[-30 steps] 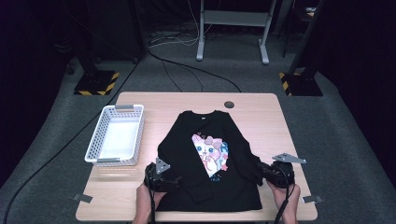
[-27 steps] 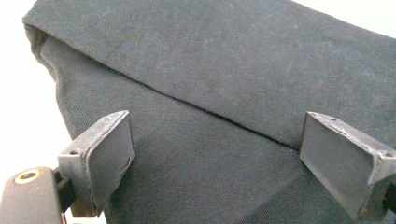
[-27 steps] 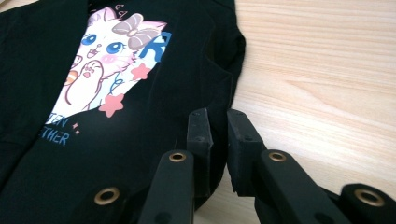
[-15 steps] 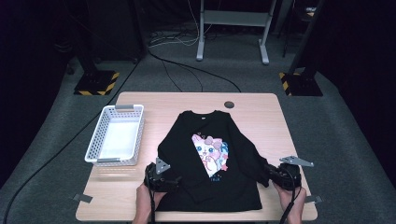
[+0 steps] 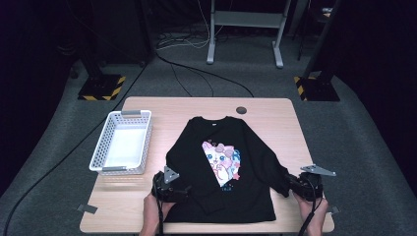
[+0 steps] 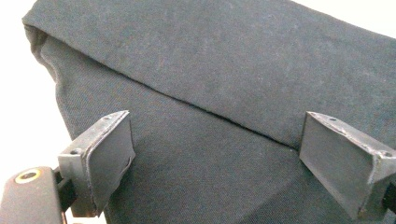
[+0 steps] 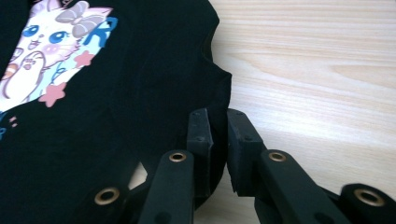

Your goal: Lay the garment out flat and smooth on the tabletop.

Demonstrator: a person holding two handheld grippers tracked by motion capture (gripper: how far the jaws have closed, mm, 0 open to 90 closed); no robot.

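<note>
A black sweatshirt (image 5: 196, 142) with a cat print (image 5: 221, 160) lies face up on the wooden table (image 5: 275, 115). My right gripper (image 5: 294, 183) is at the table's front right, shut on the end of the shirt's sleeve. In the right gripper view the black fabric (image 7: 140, 70) is pinched between its nearly closed jaws (image 7: 218, 121), with the cat print (image 7: 51, 42) beyond. My left gripper (image 5: 183, 190) rests at the shirt's front left edge. Its jaws stand wide open (image 6: 215, 154) over a fold of the black cloth (image 6: 210, 60).
A white plastic basket (image 5: 101, 153) stands on the table's left side. A dark round hole (image 5: 241, 110) sits near the far edge. Bits of grey tape (image 5: 86, 209) mark the front corners. Bare wood lies right of the shirt.
My right gripper has moved a little to the right with the sleeve end in it, drawing the sleeve outward. The left gripper has stayed where it was.
</note>
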